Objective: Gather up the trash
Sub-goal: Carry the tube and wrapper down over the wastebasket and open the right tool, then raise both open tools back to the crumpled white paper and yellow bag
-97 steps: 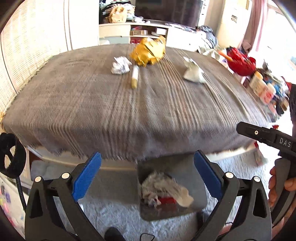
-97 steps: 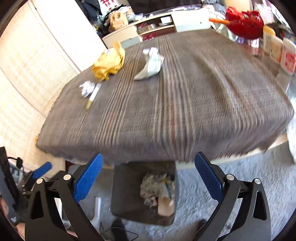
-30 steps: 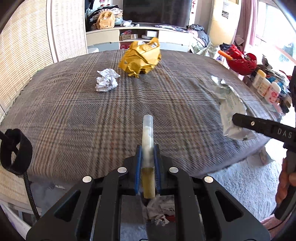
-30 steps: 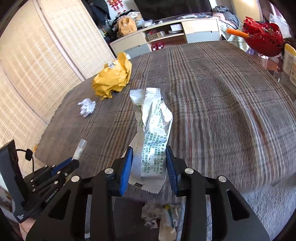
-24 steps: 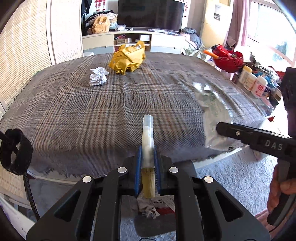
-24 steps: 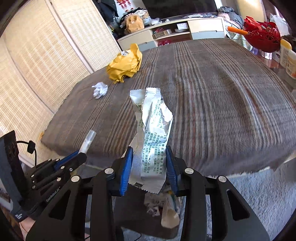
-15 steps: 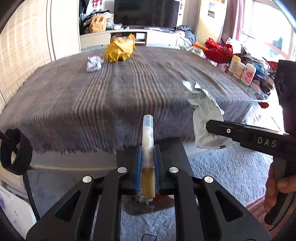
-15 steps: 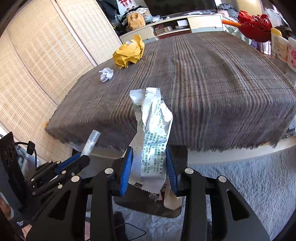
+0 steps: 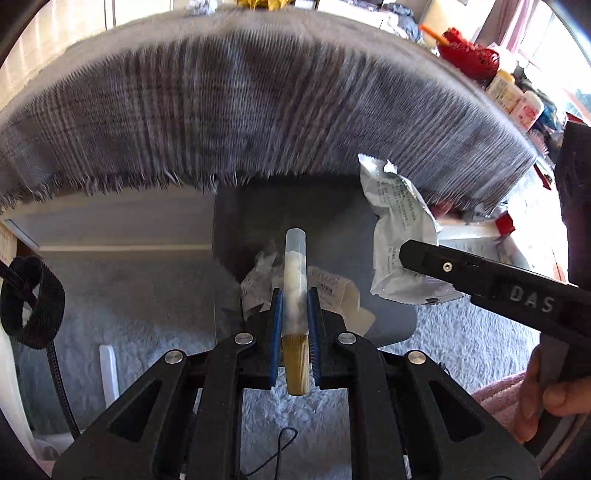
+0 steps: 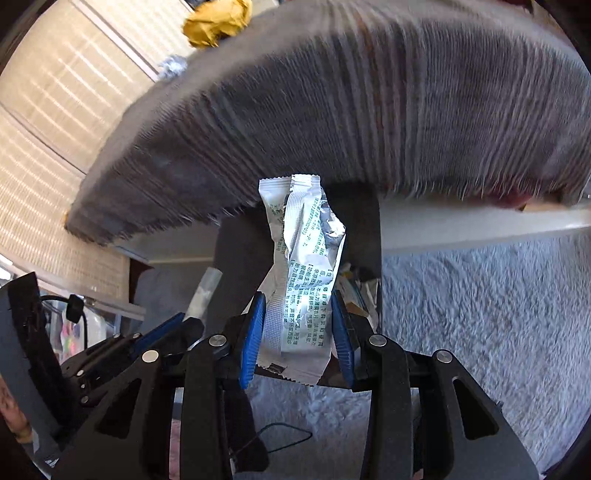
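My left gripper (image 9: 294, 310) is shut on a clear plastic tube (image 9: 294, 273) with a ribbed tan cap, held over the grey trash bin (image 9: 255, 221) on the floor in front of the table. Crumpled paper (image 9: 258, 284) lies inside the bin. My right gripper (image 10: 297, 314) is shut on a crinkled silver wrapper (image 10: 303, 266) with green print, also above the bin (image 10: 365, 221). In the left wrist view the wrapper (image 9: 399, 229) hangs at the bin's right rim beside the right gripper's black finger (image 9: 480, 273). The tube (image 10: 205, 291) and left gripper show at lower left in the right wrist view.
The table's grey plaid cloth (image 9: 258, 96) overhangs the bin's far side. A crumpled yellow bag (image 10: 216, 20) and a white paper ball (image 10: 171, 66) lie on the table. Red basket (image 9: 467, 55) and bottles (image 9: 513, 96) sit right. Shaggy grey rug (image 10: 480, 314) covers the floor.
Both grippers have come back off the table and dropped toward the floor, tilting downward. The bin now fills the middle of both views, with tube and wrapper held over it.
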